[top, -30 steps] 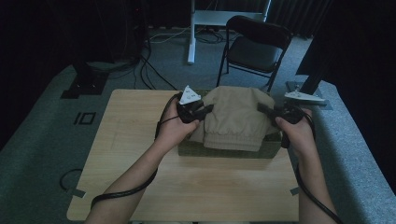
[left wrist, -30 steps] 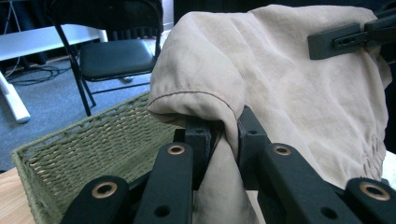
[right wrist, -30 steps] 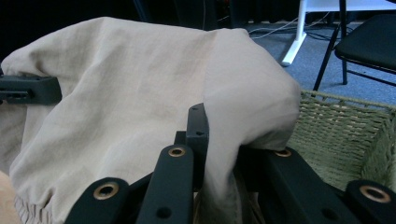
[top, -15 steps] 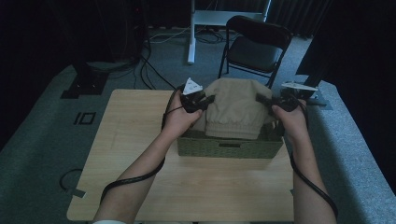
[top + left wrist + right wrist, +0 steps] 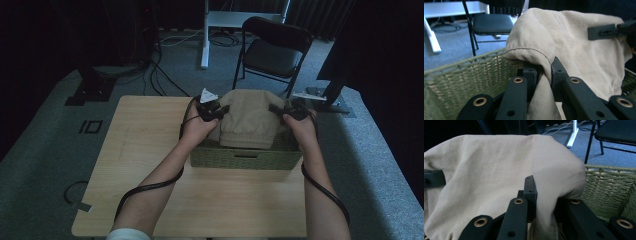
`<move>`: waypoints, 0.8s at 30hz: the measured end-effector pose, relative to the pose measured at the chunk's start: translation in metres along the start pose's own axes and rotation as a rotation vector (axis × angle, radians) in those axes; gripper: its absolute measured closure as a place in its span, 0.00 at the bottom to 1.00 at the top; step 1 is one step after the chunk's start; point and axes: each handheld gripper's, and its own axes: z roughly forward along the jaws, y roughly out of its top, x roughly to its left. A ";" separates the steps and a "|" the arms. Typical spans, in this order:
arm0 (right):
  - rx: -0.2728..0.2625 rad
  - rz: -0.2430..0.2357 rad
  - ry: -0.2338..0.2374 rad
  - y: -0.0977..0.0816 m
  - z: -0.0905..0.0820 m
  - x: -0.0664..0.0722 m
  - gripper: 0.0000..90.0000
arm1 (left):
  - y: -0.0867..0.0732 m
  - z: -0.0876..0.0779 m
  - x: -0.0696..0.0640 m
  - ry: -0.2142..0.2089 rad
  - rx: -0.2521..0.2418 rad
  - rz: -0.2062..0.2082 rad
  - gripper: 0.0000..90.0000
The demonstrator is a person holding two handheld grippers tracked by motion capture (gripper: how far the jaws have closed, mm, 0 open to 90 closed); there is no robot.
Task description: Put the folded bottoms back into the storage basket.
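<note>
Over the woven basket (image 5: 245,157) on the surface (image 5: 145,150), the folded beige garment (image 5: 248,117) has come down from above its rim and now sinks inside, left claw (image 5: 543,75) and right claw (image 5: 541,195) each clamped on a fold; letting go looks next.

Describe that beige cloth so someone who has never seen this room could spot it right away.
Find the light wooden table; on its far right part stands a green woven basket. The beige cloth is folded and hangs into that basket, pinched at its two sides by the left gripper and the right gripper. It is the one soft, pale thing there.
</note>
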 end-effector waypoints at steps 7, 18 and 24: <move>0.047 -0.001 -0.047 -0.018 0.022 -0.015 0.88 | -0.021 0.024 0.004 0.012 0.052 -0.026 0.89; 0.105 0.019 -0.079 -0.041 0.045 -0.025 0.88 | -0.045 0.041 0.012 0.035 0.123 -0.043 0.88; 0.150 0.058 -0.115 -0.052 0.062 -0.030 0.87 | -0.050 0.055 0.018 0.033 0.176 -0.083 0.87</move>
